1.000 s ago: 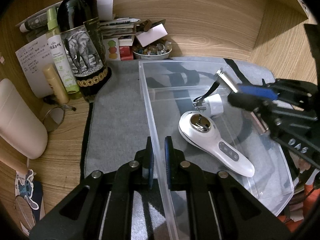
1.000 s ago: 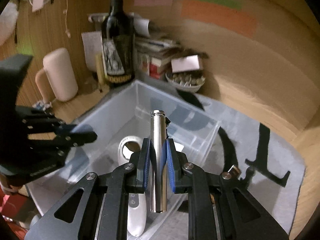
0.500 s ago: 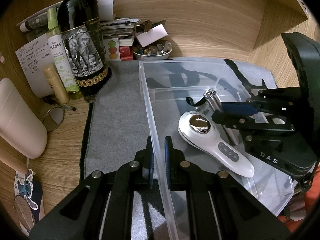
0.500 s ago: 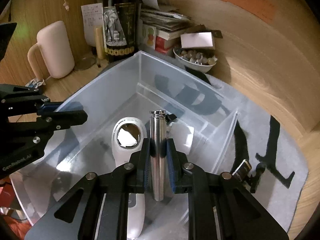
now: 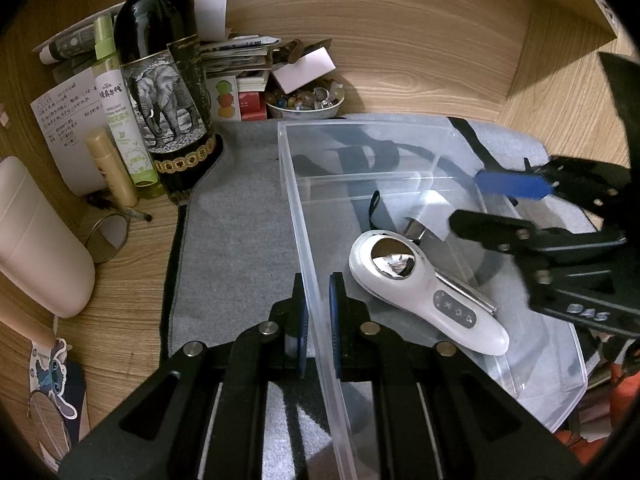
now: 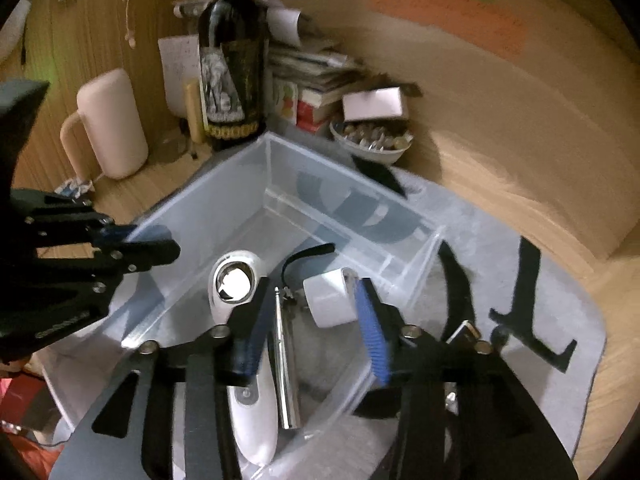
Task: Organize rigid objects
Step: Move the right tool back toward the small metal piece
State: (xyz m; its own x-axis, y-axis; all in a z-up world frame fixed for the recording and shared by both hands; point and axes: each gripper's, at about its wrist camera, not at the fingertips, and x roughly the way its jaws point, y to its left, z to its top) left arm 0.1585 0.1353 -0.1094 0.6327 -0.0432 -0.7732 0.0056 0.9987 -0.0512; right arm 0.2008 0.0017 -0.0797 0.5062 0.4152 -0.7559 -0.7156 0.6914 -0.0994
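The clear plastic bin (image 5: pixel 360 136) serves as the landmark: smooth, thin-walled, rectangular, with a low divider across its far end. Nearest, the left gripper (image 5: pixel 317 316) is clamped tight on the bin's near side wall, one blue pad outside and one inside.

Just inside that wall lies a glossy white handheld device (image 5: pixel 424 292) with a round chrome head and a row of small buttons on its tapering handle. Touching its far flank is the slim, polished metal cylinder (image 5: pixel 464 292), lying flat on the bin floor. The right gripper (image 6: pixel 316 332) hangs over it with its ribbed blue pads (image 6: pixel 372 336) spread apart; its jaws have just been opening, and the cylinder (image 6: pixel 286 364) lies loose below the gap, touched by neither pad.

Beyond the cylinder, the right wrist view shows a stubby white cylinder (image 6: pixel 330 300) and a curled black strap (image 6: pixel 304 256), which the left view mostly hides behind the right gripper's frame (image 5: pixel 560 240).

Under the bin spreads a grey felt mat (image 5: pixel 236 248) on a wood-grain desk. Past the bin's far corner stand a dark glass bottle (image 5: pixel 164 96) with an elephant label and a white bowl (image 5: pixel 306 102) of small stones. Only the left view shows the green spray bottle (image 5: pixel 120 120) beside the dark bottle; only the right view shows a small metal-edged object (image 6: pixel 464 330) on the mat outside the bin's right wall.
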